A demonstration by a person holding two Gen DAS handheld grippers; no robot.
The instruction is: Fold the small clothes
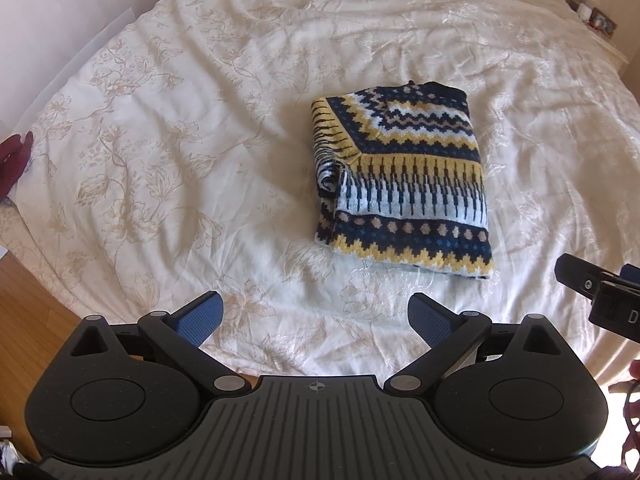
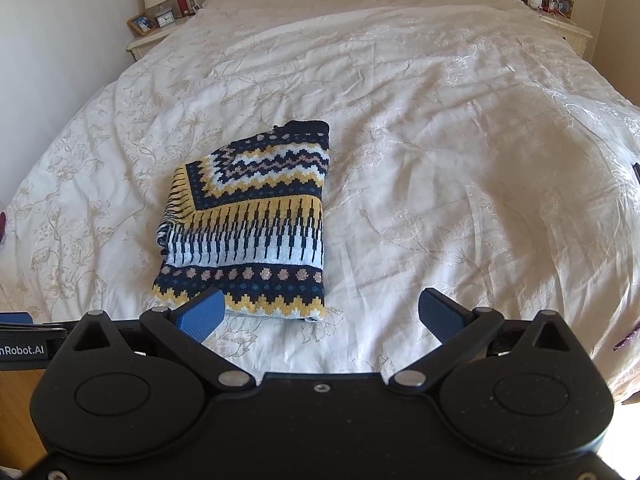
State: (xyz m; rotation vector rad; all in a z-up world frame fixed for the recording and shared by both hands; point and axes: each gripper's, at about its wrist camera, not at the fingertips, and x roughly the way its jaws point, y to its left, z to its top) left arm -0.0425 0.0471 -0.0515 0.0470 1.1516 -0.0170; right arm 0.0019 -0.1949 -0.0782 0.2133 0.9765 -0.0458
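A patterned knit sweater [image 1: 404, 184] in navy, yellow and white lies folded into a neat rectangle on the bed; it also shows left of centre in the right wrist view as the sweater [image 2: 248, 216]. My left gripper [image 1: 316, 320] is open near the bed's front edge, short of the sweater, with nothing between its blue pads. My right gripper [image 2: 322, 314] is open too, its left pad [image 2: 202, 314] just in front of the sweater's near hem without holding it. The right gripper's body [image 1: 604, 296] shows at the right edge of the left wrist view.
A cream floral bedspread [image 2: 460, 160] covers the whole bed. Nightstands with lamps, frames and a clock stand at the far left [image 2: 156, 28] and far right [image 2: 560, 20]. Dark red cloth [image 1: 14, 156] lies at the bed's left edge. Wooden floor [image 1: 28, 312] is below left.
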